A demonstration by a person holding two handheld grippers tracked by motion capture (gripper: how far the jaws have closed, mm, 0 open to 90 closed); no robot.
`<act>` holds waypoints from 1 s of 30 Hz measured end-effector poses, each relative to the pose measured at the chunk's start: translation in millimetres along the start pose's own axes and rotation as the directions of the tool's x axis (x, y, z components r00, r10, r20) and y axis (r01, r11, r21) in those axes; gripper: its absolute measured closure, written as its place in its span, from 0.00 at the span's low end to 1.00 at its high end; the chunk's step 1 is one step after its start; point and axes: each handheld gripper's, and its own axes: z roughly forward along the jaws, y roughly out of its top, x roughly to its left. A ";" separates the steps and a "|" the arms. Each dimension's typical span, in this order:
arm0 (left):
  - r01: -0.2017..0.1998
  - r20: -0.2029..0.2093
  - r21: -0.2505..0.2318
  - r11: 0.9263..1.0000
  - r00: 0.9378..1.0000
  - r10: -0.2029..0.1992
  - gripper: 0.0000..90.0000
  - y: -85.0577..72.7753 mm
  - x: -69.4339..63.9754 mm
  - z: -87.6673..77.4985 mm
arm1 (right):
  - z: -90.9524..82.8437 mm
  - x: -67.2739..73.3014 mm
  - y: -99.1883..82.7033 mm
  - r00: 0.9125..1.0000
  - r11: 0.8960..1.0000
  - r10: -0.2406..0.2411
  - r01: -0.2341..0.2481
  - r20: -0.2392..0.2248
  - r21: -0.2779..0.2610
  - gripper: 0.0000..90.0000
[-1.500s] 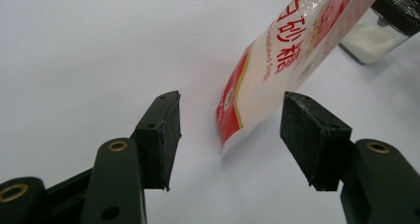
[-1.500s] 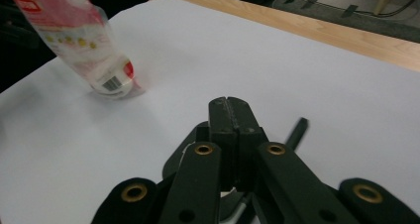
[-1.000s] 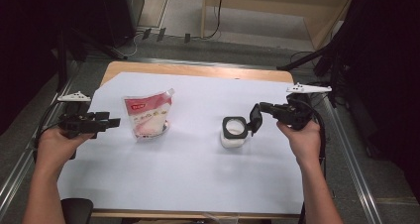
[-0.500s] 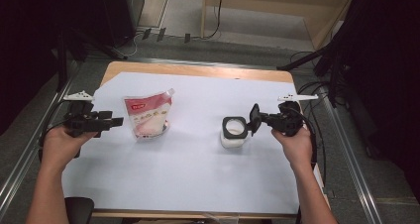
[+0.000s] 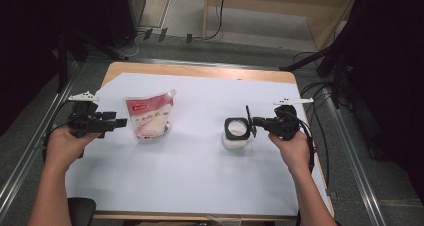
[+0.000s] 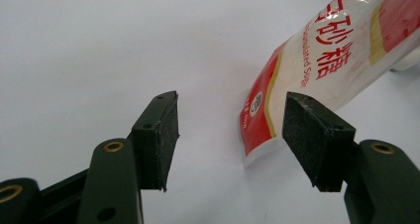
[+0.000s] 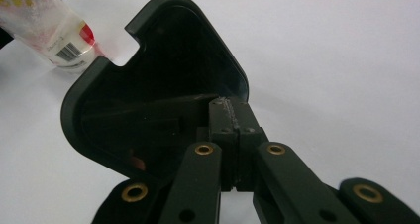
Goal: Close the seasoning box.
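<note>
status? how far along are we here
Done: the black lid is up off the white jar, pinched in the right claw. In hand: the open left claw is lined up at the sugar pouch, not touching it. Left: gripping the pouch; probably pouring.

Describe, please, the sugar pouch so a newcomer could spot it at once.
On the white sheet covering the table, look at its left half, just ahead of the left gripper. The sugar pouch there is white and red with printed lettering, unlike the black-lidded white container on the right.

White-covered table (image 5: 200,186) bears sugar pouch (image 5: 148,117) and white container (image 5: 235,140).
</note>
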 end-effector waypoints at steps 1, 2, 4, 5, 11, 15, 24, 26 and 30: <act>0.002 -0.001 0.000 1.000 1.000 -0.002 0.44 -0.1 -0.1 0.3 | 0.3 0.3 -0.1 1.000 1.000 -0.001 0.001 -0.001 -0.001 1.00; -0.001 0.001 0.000 1.000 1.000 0.001 0.44 -0.2 0.3 0.6 | 1.0 0.7 -0.2 1.000 1.000 -0.004 0.004 -0.003 -0.001 1.00; 0.001 0.004 0.001 1.000 1.000 -0.001 0.44 -0.4 0.3 1.3 | 2.8 2.4 -0.2 1.000 1.000 -0.007 0.007 -0.011 0.001 1.00; 0.001 0.004 0.001 1.000 1.000 -0.001 0.44 -0.4 0.3 1.3 | 3.7 3.2 -0.2 1.000 1.000 -0.007 0.007 -0.015 0.004 1.00; -0.001 0.007 0.001 1.000 1.000 0.001 0.44 -0.4 0.0 1.8 | 11.3 9.6 -0.7 0.999 0.999 -0.024 0.025 -0.030 0.028 1.00; -0.002 0.004 0.003 1.000 1.000 0.002 0.44 -0.6 0.5 1.7 | 15.8 13.1 -1.3 0.999 0.999 -0.039 0.041 -0.038 0.032 1.00; 0.001 0.009 0.007 1.000 1.000 -0.002 0.44 -0.3 0.0 2.2 | 12.3 13.8 -0.1 0.998 0.998 -0.056 0.056 -0.038 0.004 0.91; 0.002 0.008 0.006 1.000 1.000 -0.002 0.44 -0.5 -0.1 2.5 | 8.0 11.2 0.7 0.998 0.998 -0.062 0.062 -0.029 -0.019 0.87; 0.006 0.007 0.006 1.000 1.000 -0.006 0.44 -0.4 -0.6 2.4 | 0.5 2.5 0.6 0.998 0.997 -0.059 0.059 0.004 -0.051 0.76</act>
